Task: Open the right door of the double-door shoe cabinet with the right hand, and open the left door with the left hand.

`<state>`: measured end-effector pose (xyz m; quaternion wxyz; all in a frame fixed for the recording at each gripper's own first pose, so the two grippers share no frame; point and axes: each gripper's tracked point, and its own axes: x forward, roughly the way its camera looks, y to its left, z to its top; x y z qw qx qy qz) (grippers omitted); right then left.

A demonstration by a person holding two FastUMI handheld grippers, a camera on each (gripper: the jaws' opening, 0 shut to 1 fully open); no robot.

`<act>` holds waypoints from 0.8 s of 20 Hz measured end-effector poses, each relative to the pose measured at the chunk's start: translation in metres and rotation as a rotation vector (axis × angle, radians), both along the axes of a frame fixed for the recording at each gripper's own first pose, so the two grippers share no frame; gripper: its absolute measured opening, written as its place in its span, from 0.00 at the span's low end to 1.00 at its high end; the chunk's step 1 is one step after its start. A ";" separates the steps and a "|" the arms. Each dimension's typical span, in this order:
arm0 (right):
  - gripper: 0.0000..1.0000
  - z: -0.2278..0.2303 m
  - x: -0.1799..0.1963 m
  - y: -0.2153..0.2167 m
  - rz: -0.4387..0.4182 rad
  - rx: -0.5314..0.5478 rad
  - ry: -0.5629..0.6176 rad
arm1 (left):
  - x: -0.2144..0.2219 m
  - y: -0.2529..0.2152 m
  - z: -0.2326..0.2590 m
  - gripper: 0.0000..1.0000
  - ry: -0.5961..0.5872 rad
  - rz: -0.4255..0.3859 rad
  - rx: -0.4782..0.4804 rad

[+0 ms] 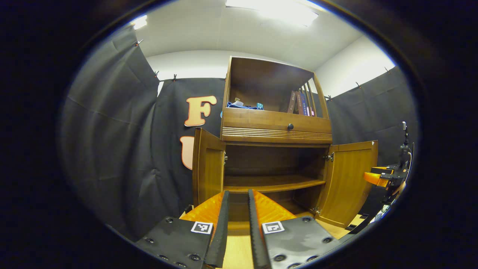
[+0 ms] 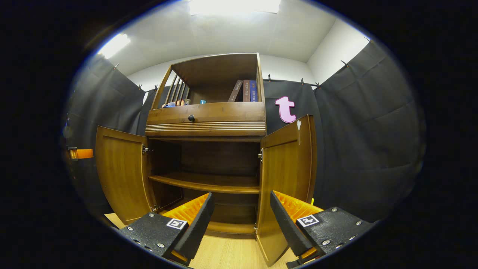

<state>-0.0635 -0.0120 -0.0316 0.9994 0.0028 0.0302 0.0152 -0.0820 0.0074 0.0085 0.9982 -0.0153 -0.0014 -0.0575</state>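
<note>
Both cabinet doors stood open.
My left tool [image 1: 236, 224] was nearly closed on nothing, my right tool [image 2: 242, 220] spread wide; the stiff, hinged left door [image 1: 207, 168] and right door [image 2: 285, 175] looked best swung by their free edges.

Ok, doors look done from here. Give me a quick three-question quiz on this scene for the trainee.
1. True or false: both brown wooden doors, left door and right door, stand open.
2. Which gripper has the wider finger gap: A) left gripper B) right gripper?
3. Fill in: the small round black knob sits on the wooden ___ above the doors.

Key: 1 true. 2 B: the right gripper is open, holding nothing, while the left gripper's fingers leave only a narrow slit. 3 drawer.
</note>
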 end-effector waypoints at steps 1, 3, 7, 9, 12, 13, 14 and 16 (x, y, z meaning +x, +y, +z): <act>0.92 0.004 -0.001 -0.004 -0.007 -0.004 -0.002 | 0.003 -0.006 0.000 0.39 0.005 -0.007 -0.005; 0.92 0.009 -0.005 -0.013 -0.023 -0.010 -0.003 | 0.007 -0.013 0.002 0.43 0.017 -0.011 -0.026; 0.92 0.018 -0.015 -0.026 -0.041 -0.012 -0.012 | 0.015 -0.013 0.003 0.77 0.031 0.016 -0.042; 0.92 0.021 -0.020 -0.037 -0.062 -0.020 -0.021 | 0.018 -0.010 -0.001 0.93 0.044 0.036 -0.038; 0.92 0.027 -0.022 -0.044 -0.077 -0.021 -0.028 | 0.025 -0.011 0.000 0.96 0.048 0.053 -0.007; 0.92 0.027 -0.022 -0.045 -0.080 -0.023 -0.029 | 0.027 -0.012 0.001 0.96 0.045 0.055 0.004; 0.92 0.028 -0.021 -0.048 -0.082 -0.026 -0.031 | 0.027 -0.013 0.003 0.96 0.039 0.057 0.011; 0.92 0.028 -0.019 -0.051 -0.083 -0.024 -0.032 | 0.029 -0.015 0.005 0.96 0.035 0.059 0.012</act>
